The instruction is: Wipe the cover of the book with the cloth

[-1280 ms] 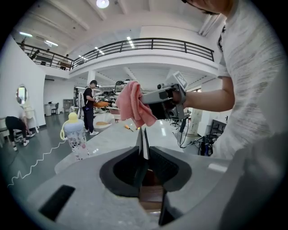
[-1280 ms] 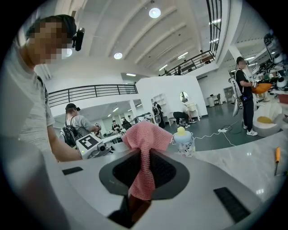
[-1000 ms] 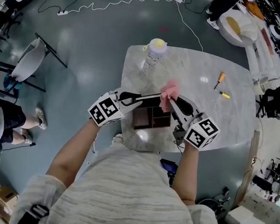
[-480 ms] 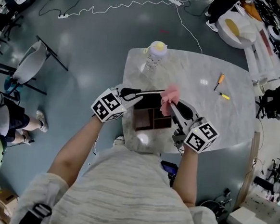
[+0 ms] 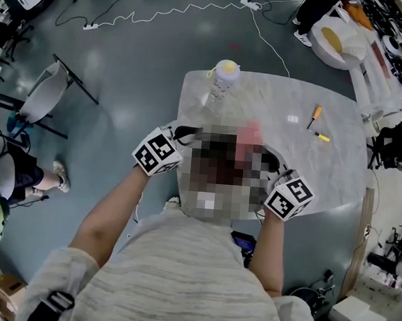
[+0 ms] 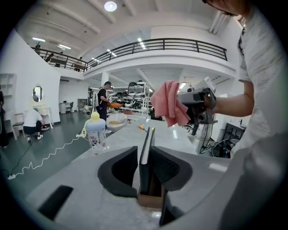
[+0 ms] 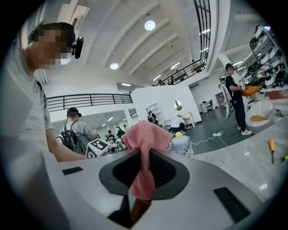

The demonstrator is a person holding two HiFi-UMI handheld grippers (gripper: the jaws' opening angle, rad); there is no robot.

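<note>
Grey marble table (image 5: 325, 173) in a tall hall with a railed balcony; over its near edge the left gripper (image 6: 144, 149) has the book (image 6: 146, 137) standing on edge between its jaws, both pads against the covers, though the jaws have just been easing apart; the right gripper (image 7: 144, 152) is clamped on the pink cloth (image 7: 143, 130), held up near the book's top edge and apart from it; a baby bottle (image 5: 223, 78) stands at the table's far edge.
</note>
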